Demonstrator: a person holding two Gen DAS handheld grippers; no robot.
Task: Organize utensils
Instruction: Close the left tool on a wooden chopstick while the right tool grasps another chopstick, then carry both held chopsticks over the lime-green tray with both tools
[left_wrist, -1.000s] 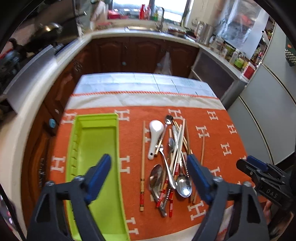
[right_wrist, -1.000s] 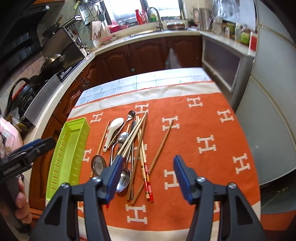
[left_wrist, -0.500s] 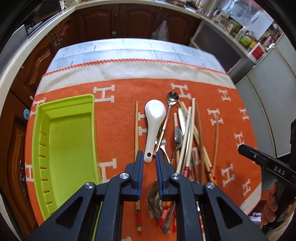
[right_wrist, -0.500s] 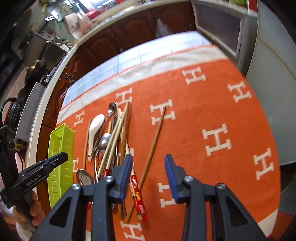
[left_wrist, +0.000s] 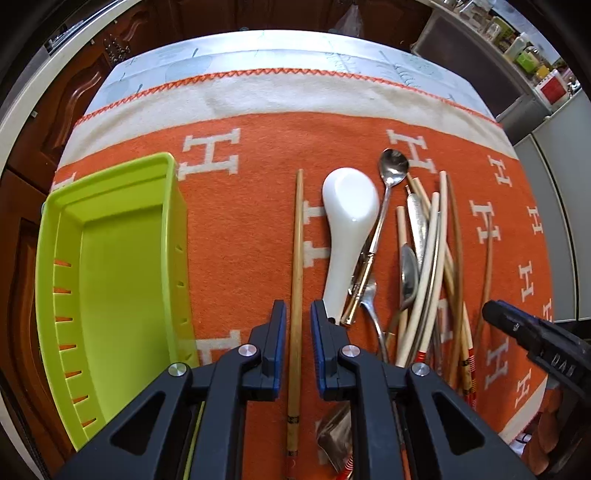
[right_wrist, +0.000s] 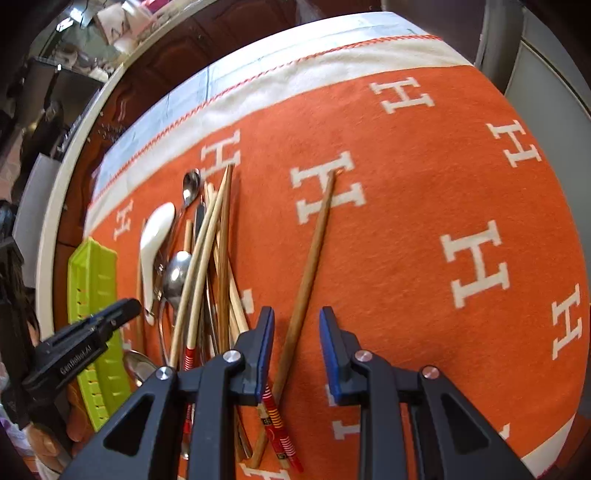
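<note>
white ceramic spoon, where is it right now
In the left wrist view the white ceramic soup spoon lies on the orange H-patterned cloth, between the lone wooden chopstick on its left and the metal spoon on its right, handle end beside the left gripper.

Left tongs (left_wrist: 298, 350): black plastic linkage arms with triangular cut-outs, round silver screws at the joints, blue ribbed pads (left_wrist: 281, 347) on the inner finger faces. Right tongs (right_wrist: 296, 350): same build, black arms, silver screws, blue pads (right_wrist: 266, 354). Right unit's body, seen from the left camera, carries white lettering reading "DAS"; left unit's body, seen from the right camera, carries white lettering, only partly legible. Bare skin of the right hand (left_wrist: 546, 435) and left hand (right_wrist: 48, 443) shows at the frame edges.
</note>
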